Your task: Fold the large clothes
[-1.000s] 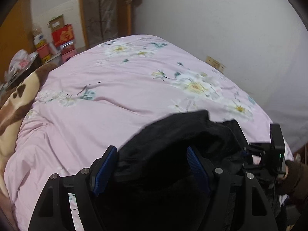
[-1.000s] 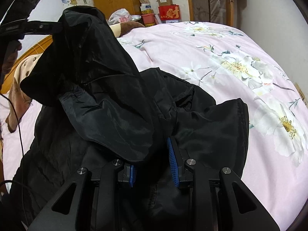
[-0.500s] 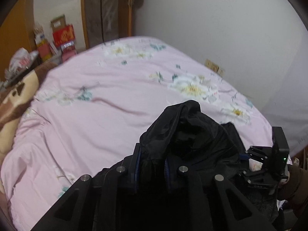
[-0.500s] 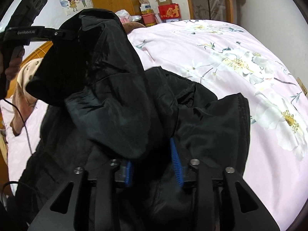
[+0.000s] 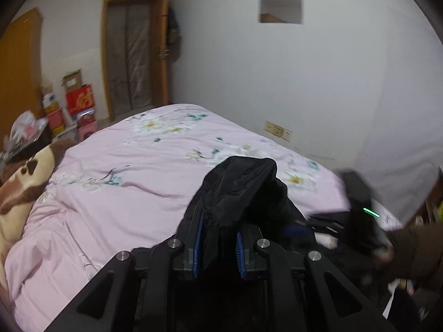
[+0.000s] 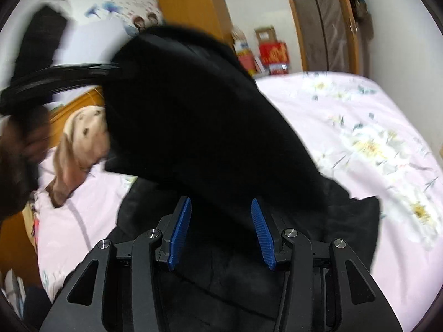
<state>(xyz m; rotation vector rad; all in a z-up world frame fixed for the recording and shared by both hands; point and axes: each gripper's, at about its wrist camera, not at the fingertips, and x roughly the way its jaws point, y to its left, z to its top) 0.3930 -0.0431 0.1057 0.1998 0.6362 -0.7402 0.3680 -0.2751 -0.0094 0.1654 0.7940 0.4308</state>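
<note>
Left tongs (image 5: 217, 242) are clenched on a bunch of black coat (image 5: 243, 182), which is held lifted above the bed (image 5: 116, 193). Right tongs (image 6: 221, 232) are seen spread apart, blue pads (image 6: 261, 235) wide, with fabric passing between them but no pinch visible; judged released. In the right view the coat (image 6: 199, 116) is draped from the raised left tongs down to the bed, lower part bunched on the pink cover. Motion blur is heavy. No flat fold is visible: coat is judged crumpled, fold barely begun. Spreading, sleeves and body folds are all judged left. A brown blanket (image 5: 22, 182) is lying at the bed's edge.
</note>
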